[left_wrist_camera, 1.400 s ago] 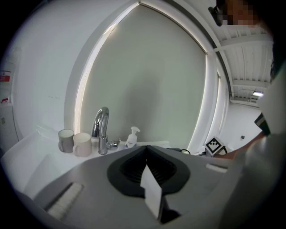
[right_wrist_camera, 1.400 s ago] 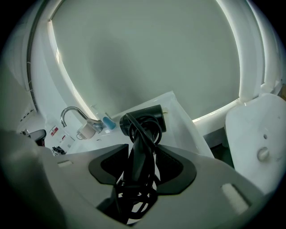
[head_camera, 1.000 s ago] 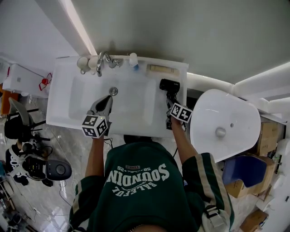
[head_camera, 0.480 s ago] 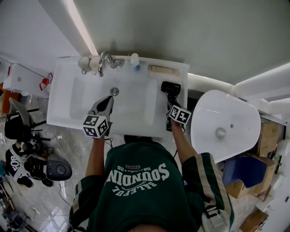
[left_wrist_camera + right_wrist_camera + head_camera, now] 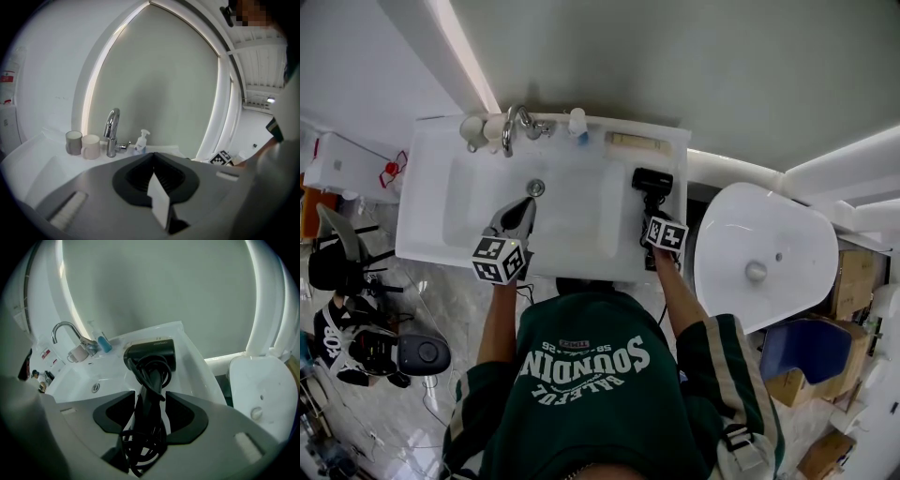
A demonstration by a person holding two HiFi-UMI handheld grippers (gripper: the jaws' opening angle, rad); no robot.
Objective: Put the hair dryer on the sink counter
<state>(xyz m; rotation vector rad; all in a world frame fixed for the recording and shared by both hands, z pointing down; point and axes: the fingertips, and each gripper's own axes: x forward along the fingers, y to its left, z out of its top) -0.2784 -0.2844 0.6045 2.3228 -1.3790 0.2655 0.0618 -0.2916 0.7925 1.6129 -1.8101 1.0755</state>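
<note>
The black hair dryer (image 5: 652, 181) lies at the right end of the white sink counter (image 5: 427, 150), head toward the wall, with its cord looped round the handle. In the right gripper view the hair dryer (image 5: 151, 352) has its head resting on the counter while the handle runs back between my jaws. My right gripper (image 5: 655, 212) (image 5: 150, 399) is shut on that handle. My left gripper (image 5: 525, 203) hovers over the basin, near the drain (image 5: 535, 187), shut with nothing in it. In its own view the left gripper (image 5: 153, 157) points at the back wall.
A chrome faucet (image 5: 512, 127) (image 5: 111, 132), two cups (image 5: 472, 128) (image 5: 73, 142), a small pump bottle (image 5: 577, 123) (image 5: 140, 141) and a flat bar (image 5: 630, 142) line the counter's back edge. A white oval fixture (image 5: 764, 253) stands to the right. Clutter covers the floor at left.
My right gripper has shifted slightly left and toward the wall, swinging the handle with it. The dryer's head has stayed at the same spot on the counter. The left gripper has not moved.
</note>
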